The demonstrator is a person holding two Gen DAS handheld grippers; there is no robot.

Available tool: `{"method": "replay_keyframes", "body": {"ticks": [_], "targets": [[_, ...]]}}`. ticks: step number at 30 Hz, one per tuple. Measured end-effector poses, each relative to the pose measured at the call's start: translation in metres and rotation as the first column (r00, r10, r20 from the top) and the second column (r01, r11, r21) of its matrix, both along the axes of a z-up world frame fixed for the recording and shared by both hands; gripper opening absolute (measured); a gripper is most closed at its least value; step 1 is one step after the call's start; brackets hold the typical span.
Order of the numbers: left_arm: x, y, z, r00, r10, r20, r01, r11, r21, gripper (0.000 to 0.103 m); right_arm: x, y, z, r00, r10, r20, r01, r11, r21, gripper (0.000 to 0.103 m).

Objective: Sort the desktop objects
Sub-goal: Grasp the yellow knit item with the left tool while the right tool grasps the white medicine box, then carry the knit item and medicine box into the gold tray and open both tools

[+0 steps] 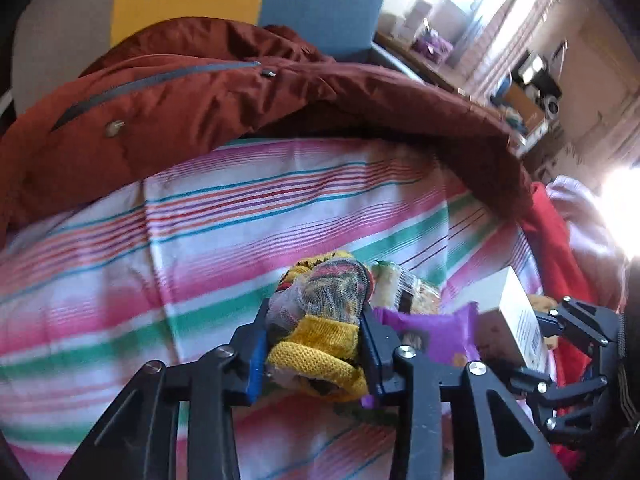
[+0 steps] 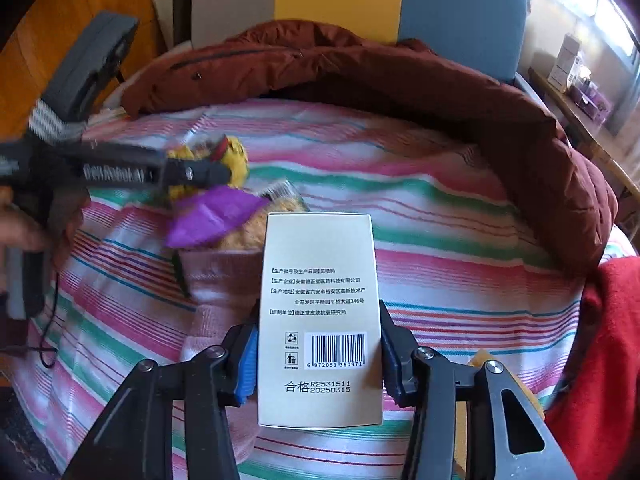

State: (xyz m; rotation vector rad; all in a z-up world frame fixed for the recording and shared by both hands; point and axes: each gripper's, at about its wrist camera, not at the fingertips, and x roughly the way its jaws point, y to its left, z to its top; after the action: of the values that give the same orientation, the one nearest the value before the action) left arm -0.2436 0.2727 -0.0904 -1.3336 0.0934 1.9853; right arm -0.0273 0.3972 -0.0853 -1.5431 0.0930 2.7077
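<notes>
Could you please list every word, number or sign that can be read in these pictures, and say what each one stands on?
On the white box held in the right gripper:
"合格 R2531511 20250315"
"6 972051 380971", under the barcode
"生产企业", "生产地址", "研制单位", heading the Chinese lines
Two small recycling and bin signs; their captions are too small to read.
On the left gripper: white lettering, too blurred to read.

The left gripper point(image 2: 200, 176) and the purple packet point(image 2: 212, 216) are smeared by motion in the right wrist view, the white box point(image 1: 508, 316) hides part of the right gripper point(image 1: 560, 332), and glare whitens the far right window point(image 1: 624, 216).
</notes>
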Motion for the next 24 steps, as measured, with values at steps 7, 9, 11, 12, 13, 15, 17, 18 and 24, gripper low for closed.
{"method": "replay_keyframes", "body": {"ticks": [7,9,11,12,13,15,17,18,24], "targets": [[0.026,-0.061,0.011,0.994,0.107,0.013,-0.108,0.993,0.039,0.038,0.006,0.009,0.013,0.998,-0.035,-0.043,0.033,0.998,-0.050,0.050],[0.037,-0.077,0.017,0.991,0.133,-0.005,-0.133,0.990,0.045,0.038,0.007,0.006,0.020,0.997,-0.034,-0.066,0.030,0.998,-0.061,0.050],[0.054,-0.095,0.029,0.989,0.144,-0.035,-0.142,0.988,0.054,0.038,0.007,0.002,0.027,0.995,-0.034,-0.090,0.027,0.997,-0.078,0.050],[0.058,-0.102,0.034,0.988,0.149,-0.044,-0.146,0.988,0.058,0.038,0.008,0.000,0.030,0.995,-0.035,-0.098,0.027,0.996,-0.082,0.050],[0.065,-0.111,0.040,0.987,0.152,-0.053,-0.149,0.987,0.067,0.038,0.010,-0.004,0.034,0.994,-0.036,-0.105,0.027,0.996,-0.085,0.050],[0.078,-0.127,0.055,0.982,0.165,-0.095,-0.158,0.984,0.079,0.038,0.012,-0.012,0.040,0.992,-0.035,-0.120,0.026,0.997,-0.078,0.050],[0.088,-0.140,0.068,0.977,0.176,-0.119,-0.165,0.982,0.093,0.038,0.016,-0.021,0.047,0.990,-0.040,-0.135,0.028,0.996,-0.084,0.050],[0.090,-0.147,0.073,0.976,0.181,-0.122,-0.169,0.980,0.104,0.038,0.018,-0.025,0.050,0.989,-0.041,-0.142,0.028,0.995,-0.091,0.050],[0.115,-0.191,0.095,0.961,0.228,-0.154,-0.208,0.969,0.134,0.038,0.028,-0.070,0.068,0.986,0.005,-0.166,-0.024,0.994,-0.109,0.050]]}}
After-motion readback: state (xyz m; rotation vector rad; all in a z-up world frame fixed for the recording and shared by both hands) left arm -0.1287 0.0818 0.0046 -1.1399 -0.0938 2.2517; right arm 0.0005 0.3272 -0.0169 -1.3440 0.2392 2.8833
